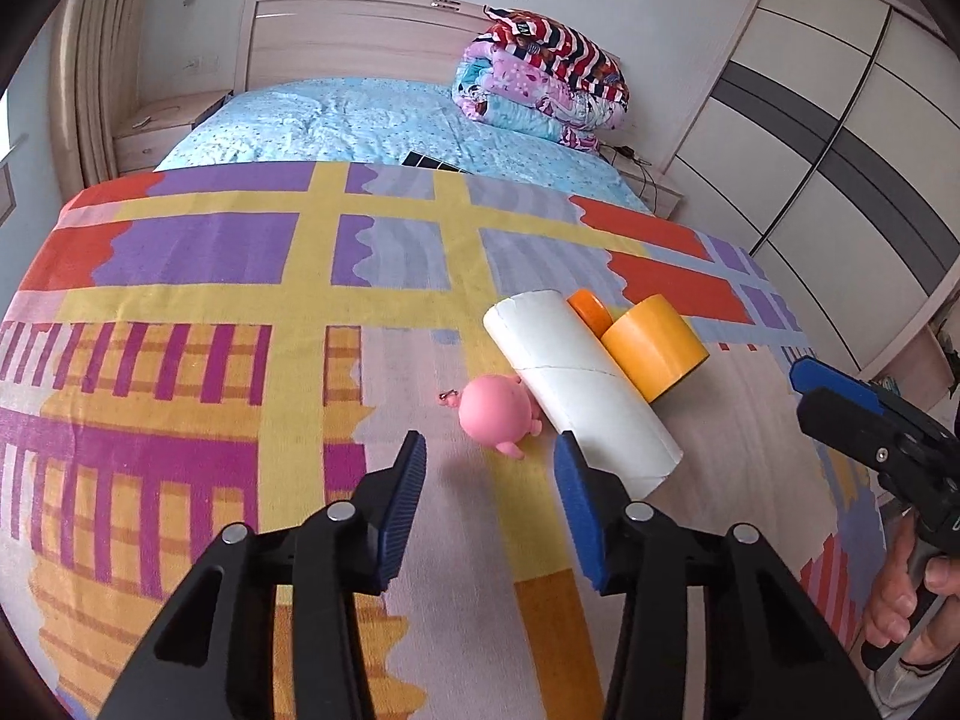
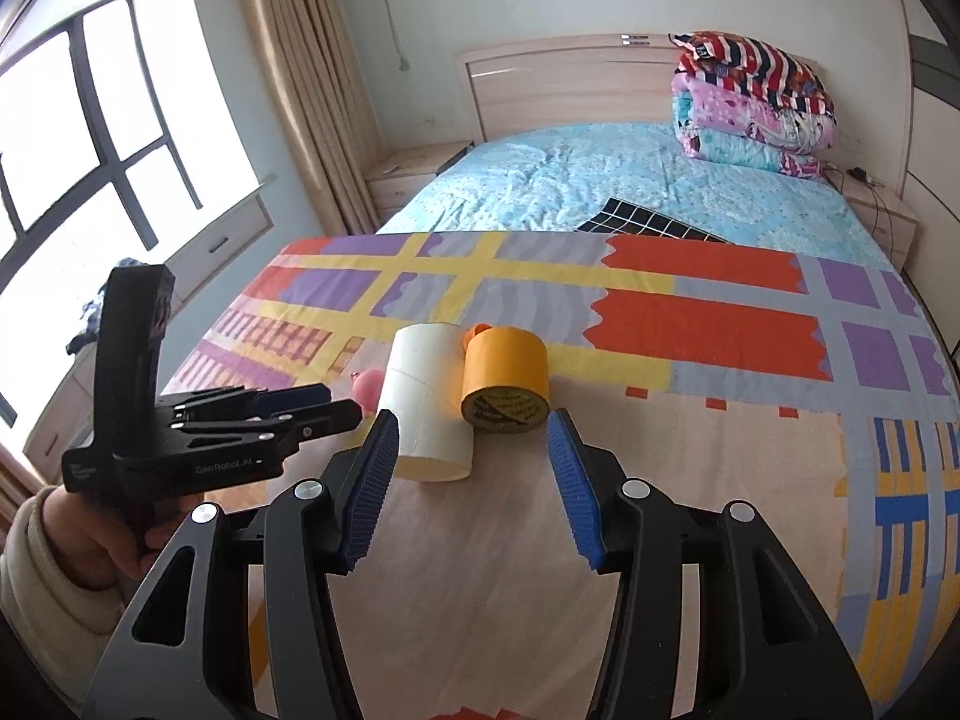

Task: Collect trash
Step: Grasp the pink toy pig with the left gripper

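A white paper roll (image 1: pixel 576 384) (image 2: pixel 429 408) lies on a colourful blanket (image 1: pixel 240 300) (image 2: pixel 720 450). A yellow tape roll (image 1: pixel 654 342) (image 2: pixel 504 381) and a small orange piece (image 1: pixel 591 309) (image 2: pixel 477 333) touch its far side. A pink toy figure (image 1: pixel 498 411) (image 2: pixel 367 387) lies by its left side. My left gripper (image 1: pixel 489 450) (image 2: pixel 345 405) is open just short of the pink toy, its right fingertip beside the white roll. My right gripper (image 2: pixel 473 426) (image 1: pixel 804 390) is open, its tips near the white roll's near end and the tape, with nothing pressed.
The blanket covers the foot of a bed with a light blue sheet (image 1: pixel 360 120) (image 2: pixel 600 180). Folded quilts (image 1: pixel 540 78) (image 2: pixel 750 102) are stacked at the headboard. A wardrobe (image 1: pixel 840 120) stands right, a window (image 2: pixel 90 150) and curtains (image 2: pixel 312 90) left. Hands hold both grippers.
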The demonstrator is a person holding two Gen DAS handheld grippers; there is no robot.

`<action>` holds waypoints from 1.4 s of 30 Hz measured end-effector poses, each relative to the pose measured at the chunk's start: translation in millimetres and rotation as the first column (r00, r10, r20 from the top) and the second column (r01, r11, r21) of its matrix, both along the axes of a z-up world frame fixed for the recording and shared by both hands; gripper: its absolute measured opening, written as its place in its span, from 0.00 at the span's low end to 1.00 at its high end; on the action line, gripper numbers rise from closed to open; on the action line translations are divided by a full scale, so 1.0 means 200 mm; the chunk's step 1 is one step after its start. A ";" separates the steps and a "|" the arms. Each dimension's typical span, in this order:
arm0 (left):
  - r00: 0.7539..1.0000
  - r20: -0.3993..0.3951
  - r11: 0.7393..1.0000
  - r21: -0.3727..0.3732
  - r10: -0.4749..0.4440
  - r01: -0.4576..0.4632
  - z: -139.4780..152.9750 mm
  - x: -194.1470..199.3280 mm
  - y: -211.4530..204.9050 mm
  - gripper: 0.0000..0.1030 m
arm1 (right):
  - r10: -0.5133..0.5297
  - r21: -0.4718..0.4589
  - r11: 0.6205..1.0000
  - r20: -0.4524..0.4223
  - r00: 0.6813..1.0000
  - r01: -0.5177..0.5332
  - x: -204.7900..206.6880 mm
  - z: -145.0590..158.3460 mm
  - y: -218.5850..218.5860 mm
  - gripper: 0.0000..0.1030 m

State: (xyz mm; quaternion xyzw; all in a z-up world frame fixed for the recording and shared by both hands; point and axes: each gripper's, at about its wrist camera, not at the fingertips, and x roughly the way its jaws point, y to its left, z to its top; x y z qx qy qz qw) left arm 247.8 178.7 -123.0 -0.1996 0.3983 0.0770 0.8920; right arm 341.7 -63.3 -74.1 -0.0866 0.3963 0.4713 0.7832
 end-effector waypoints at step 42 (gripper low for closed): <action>0.997 0.060 0.998 0.015 -0.055 0.054 0.07 -0.15 -0.11 0.25 | -0.104 -0.011 0.995 -0.024 0.994 0.104 0.00 -0.10 -0.03 0.00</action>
